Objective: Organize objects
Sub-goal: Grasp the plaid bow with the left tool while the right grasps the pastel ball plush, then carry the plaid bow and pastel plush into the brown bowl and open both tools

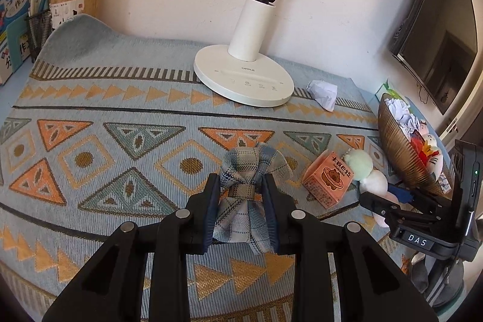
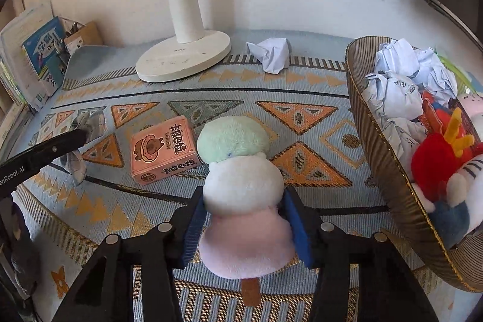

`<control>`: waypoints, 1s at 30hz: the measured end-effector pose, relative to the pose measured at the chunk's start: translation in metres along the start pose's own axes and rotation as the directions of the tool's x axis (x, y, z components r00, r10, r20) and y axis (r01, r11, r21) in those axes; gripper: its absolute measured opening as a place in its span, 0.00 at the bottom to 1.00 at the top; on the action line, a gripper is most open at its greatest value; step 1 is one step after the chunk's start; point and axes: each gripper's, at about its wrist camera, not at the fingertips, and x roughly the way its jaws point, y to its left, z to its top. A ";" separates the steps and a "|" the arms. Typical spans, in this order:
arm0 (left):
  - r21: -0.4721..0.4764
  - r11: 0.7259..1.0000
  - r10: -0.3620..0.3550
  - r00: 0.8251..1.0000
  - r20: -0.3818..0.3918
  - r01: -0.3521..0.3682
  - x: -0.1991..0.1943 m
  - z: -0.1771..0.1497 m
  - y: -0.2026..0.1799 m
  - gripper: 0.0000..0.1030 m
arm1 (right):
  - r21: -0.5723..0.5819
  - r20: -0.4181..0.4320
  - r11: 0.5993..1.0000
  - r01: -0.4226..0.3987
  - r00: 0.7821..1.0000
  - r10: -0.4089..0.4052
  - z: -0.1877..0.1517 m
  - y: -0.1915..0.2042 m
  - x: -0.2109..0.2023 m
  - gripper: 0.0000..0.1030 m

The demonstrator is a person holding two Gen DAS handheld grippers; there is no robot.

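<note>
Patterned cloth [image 1: 120, 116] covers the desk. Left view: my left gripper [image 1: 241, 195] pinches the plaid bow [image 1: 253, 168]; loose fabric could slide free.

Right view: my right gripper [image 2: 244, 201] clamps the plush popsicle [image 2: 241, 186]; basket [image 2: 380, 171] alongside, its heaped contents may shed it.

Lamp base [image 2: 183, 58], paper ball [image 2: 270, 54] crowd back; centre cloth [image 2: 229, 86] free.

Left wrist view: close above patterned tablecloth [image 1: 120, 116], angled down toward the wall, desk lamp [image 1: 244, 80] upper centre. Right wrist view: same facing, lamp upper left, basket [image 2: 386, 171] at right edge. Shared: lamp, orange box [image 2: 163, 150], crumpled paper [image 2: 271, 53], basket.
</note>
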 end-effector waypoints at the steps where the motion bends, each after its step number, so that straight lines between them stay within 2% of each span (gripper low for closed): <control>1: 0.003 1.000 0.001 1.000 0.001 -0.001 0.000 0.000 -0.001 0.24 | -0.001 0.000 1.000 -0.005 1.000 0.005 -0.002 0.000 -0.003 0.47; 7: 0.040 0.999 0.012 1.000 0.000 -0.013 0.000 -0.002 -0.008 0.24 | -0.015 -0.020 0.999 -0.048 0.999 0.048 -0.037 -0.001 -0.033 0.46; 12: 0.069 0.997 0.039 0.999 0.002 -0.039 0.002 -0.003 -0.013 0.24 | -0.040 -0.024 0.998 -0.042 0.999 0.041 -0.073 0.002 -0.055 0.47; 13: 0.074 0.996 0.045 0.999 0.001 -0.044 0.002 -0.003 -0.014 0.24 | -0.045 -0.027 0.998 -0.037 0.999 0.035 -0.075 0.002 -0.056 0.48; 14: 0.078 0.996 0.050 0.999 -0.001 -0.050 0.003 -0.003 -0.015 0.24 | -0.051 -0.028 0.998 -0.036 0.999 0.035 -0.075 0.004 -0.055 0.56; 16: 0.086 0.994 0.062 0.998 -0.004 -0.061 0.005 -0.004 -0.016 0.24 | -0.065 -0.034 0.997 -0.050 0.998 0.048 -0.075 0.009 -0.052 0.64; 18: 0.093 0.993 0.074 0.997 -0.005 -0.073 0.006 -0.004 -0.016 0.24 | -0.098 -0.025 0.995 -0.013 1.000 0.010 -0.075 0.017 -0.050 0.57; 19: 0.096 0.992 0.079 0.997 -0.006 -0.078 0.006 -0.005 -0.017 0.24 | -0.102 -0.014 0.995 -0.006 1.000 0.004 -0.075 0.018 -0.052 0.47; 23: 0.130 0.983 0.127 0.992 0.003 -0.126 0.007 -0.007 -0.025 0.24 | -0.062 0.018 0.996 -0.064 0.998 0.065 -0.081 0.009 -0.066 0.45; 25: 0.168 0.975 0.146 0.989 0.006 -0.145 0.006 -0.009 -0.034 0.24 | -0.019 0.036 0.991 -0.133 0.990 0.133 -0.085 -0.002 -0.079 0.45; 27: 0.168 0.980 0.114 0.993 -0.022 -0.108 0.004 -0.010 -0.043 0.24 | 0.009 0.079 0.984 -0.175 0.982 0.174 -0.087 -0.015 -0.100 0.45; 30: 0.185 0.982 0.035 0.999 -0.008 -0.033 -0.009 -0.003 -0.072 0.24 | 0.044 0.174 0.986 -0.163 0.973 0.153 -0.080 -0.040 -0.139 0.45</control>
